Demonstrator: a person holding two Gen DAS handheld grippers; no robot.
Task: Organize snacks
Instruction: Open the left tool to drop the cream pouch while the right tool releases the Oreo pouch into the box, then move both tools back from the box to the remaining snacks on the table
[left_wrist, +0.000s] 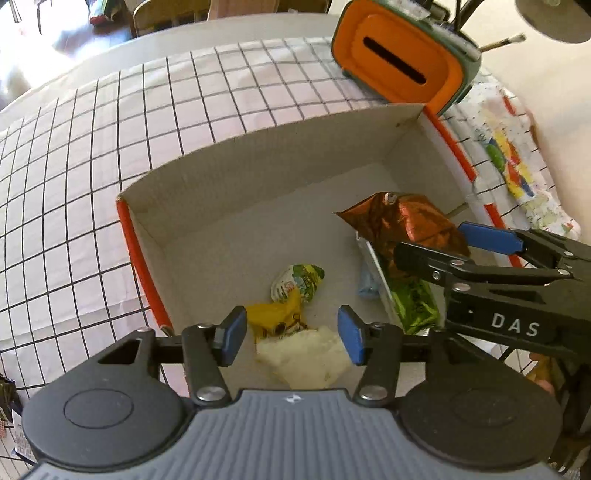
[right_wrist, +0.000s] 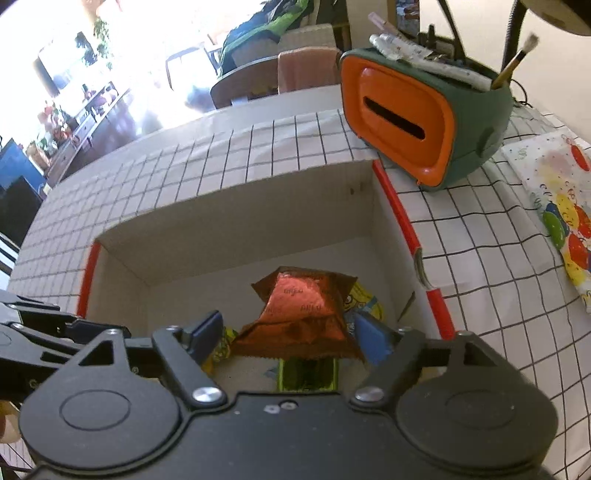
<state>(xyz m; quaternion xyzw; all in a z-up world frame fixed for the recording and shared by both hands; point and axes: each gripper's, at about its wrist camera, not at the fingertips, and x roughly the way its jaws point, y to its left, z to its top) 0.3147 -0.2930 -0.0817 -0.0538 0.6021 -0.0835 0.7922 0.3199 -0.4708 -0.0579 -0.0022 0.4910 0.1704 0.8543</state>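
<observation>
An open cardboard box (left_wrist: 236, 166) with red edges holds several snacks. My left gripper (left_wrist: 291, 339) hangs over its near side, open; a white packet (left_wrist: 303, 360) and a yellow packet (left_wrist: 275, 317) lie below, between the blue pads but apart from them. A green-and-white egg-shaped snack (left_wrist: 297, 282) lies just beyond. My right gripper (right_wrist: 290, 336) is open above a copper-brown foil packet (right_wrist: 303, 310), which rests on a green packet (right_wrist: 306, 373) inside the box (right_wrist: 229, 229). The left wrist view shows the right gripper (left_wrist: 432, 240) reaching in from the right over that foil packet (left_wrist: 406, 218).
An orange and green desk organiser (right_wrist: 406, 122) with brushes stands just past the box's far right corner. A balloon-print napkin pack (right_wrist: 557, 206) lies to the right. The table wears a white grid-pattern cloth (left_wrist: 110, 147). A chair and furniture stand beyond the table.
</observation>
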